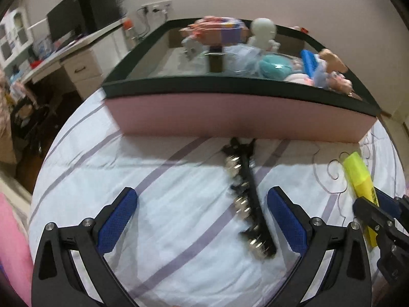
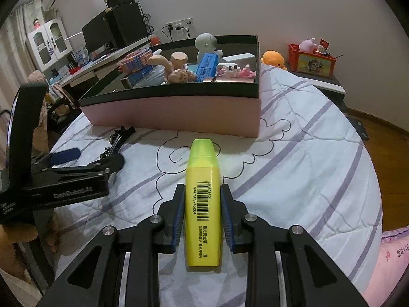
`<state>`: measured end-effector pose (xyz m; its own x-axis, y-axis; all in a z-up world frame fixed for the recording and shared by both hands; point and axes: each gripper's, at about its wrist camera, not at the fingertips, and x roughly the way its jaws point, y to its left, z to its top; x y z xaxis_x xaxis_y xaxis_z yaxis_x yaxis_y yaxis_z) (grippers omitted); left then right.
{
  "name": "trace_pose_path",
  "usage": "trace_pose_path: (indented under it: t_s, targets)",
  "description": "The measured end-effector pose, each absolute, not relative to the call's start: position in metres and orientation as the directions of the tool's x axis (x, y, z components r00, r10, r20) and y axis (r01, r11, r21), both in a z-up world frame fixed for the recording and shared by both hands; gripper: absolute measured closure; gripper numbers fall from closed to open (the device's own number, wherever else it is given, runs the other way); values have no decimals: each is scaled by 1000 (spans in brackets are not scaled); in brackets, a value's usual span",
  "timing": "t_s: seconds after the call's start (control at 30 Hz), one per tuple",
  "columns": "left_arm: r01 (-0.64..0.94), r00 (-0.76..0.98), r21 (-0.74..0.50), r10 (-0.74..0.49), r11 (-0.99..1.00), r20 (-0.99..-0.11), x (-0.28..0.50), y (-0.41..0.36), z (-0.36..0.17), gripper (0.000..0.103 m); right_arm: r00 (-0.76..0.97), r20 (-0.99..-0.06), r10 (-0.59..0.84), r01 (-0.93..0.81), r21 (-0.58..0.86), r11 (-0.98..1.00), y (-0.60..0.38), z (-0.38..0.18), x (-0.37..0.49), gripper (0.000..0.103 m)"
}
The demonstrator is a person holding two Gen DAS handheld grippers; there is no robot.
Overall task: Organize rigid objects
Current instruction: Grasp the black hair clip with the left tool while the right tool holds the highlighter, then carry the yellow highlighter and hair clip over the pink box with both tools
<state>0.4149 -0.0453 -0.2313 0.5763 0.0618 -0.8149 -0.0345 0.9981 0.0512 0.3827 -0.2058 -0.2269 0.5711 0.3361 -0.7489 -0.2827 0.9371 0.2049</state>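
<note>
One yellow highlighter (image 2: 203, 204), barcode label "AHM21501"

Yellow plastic highlighter (image 2: 203, 204): barcode label read "AHM21501" and "6947503745264". Black left gripper (image 2: 84, 161): body was marked "GenRobot.AI". Blue rectangular box (image 2: 207, 67): lettering ended in "LINER".
</note>
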Motion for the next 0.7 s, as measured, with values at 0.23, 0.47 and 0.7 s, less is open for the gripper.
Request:
trace_pose_path:
  t_s: [0.23, 0.47, 0.7]
  targets:
    - [70, 599, 26, -21, 997, -800, 419, -57, -227, 29, 570, -756, 321, -279, 190, 942, -200, -228, 387, 76]
    - [148, 607, -14, -102, 989, -788, 406, -48, -222, 84, 579, -758, 301, -272, 169, 947, -197, -229, 387, 76]
    - [177, 602, -38, -139, 983, -786, 384, -34, -221, 84, 594, -760, 264, -269, 122, 956, -190, -227, 384, 76]
